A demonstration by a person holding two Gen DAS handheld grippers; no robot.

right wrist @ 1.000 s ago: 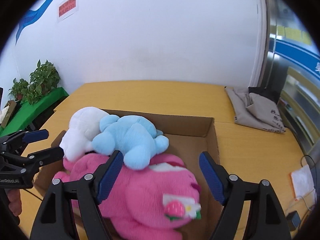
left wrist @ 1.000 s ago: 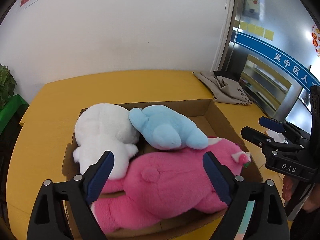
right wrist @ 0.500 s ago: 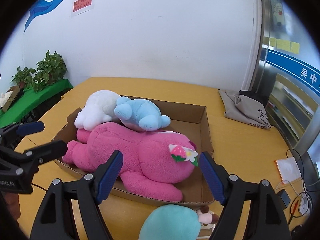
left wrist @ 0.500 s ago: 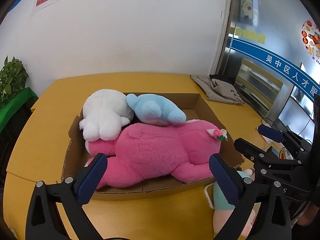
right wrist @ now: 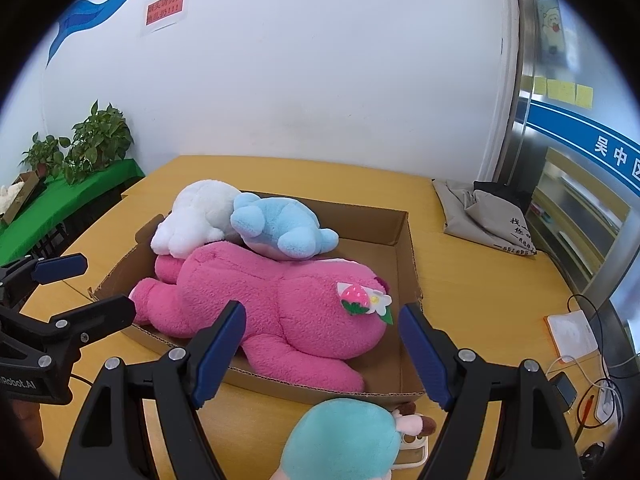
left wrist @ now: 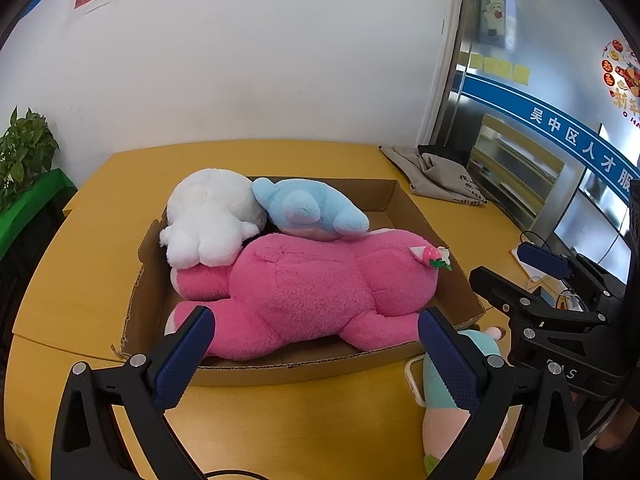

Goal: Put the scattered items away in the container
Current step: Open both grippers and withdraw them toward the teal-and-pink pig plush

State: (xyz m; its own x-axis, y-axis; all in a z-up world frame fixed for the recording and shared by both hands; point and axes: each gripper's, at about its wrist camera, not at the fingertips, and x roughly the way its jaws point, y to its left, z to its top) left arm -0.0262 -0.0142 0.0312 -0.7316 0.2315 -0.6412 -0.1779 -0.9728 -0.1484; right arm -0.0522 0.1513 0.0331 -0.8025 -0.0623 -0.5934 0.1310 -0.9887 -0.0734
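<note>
A cardboard box [left wrist: 412, 208] [right wrist: 404, 240] on the yellow table holds a big pink plush [left wrist: 312, 288] [right wrist: 288, 304], a white plush [left wrist: 212, 216] [right wrist: 192, 216] and a light blue plush [left wrist: 308, 208] [right wrist: 280, 224]. A teal and pink plush [left wrist: 440, 416] [right wrist: 344, 436] lies on the table outside the box's near right corner. My left gripper [left wrist: 316, 356] is open and empty, before the box's near wall. My right gripper [right wrist: 324, 352] is open and empty, above the teal plush. Each gripper also shows in the other's view [left wrist: 532, 280] [right wrist: 68, 288].
A grey cloth bag [left wrist: 436, 176] [right wrist: 488, 216] lies at the table's far right. A white phone-like item [left wrist: 412, 380] lies under the teal plush. Cables and a notepad [right wrist: 572, 332] are at the right edge. Potted plants [right wrist: 84, 144] stand on a green shelf at the left.
Both grippers have drawn back and up from over the box toward me. The box's near wall and the teal plush on the table have come into view.
</note>
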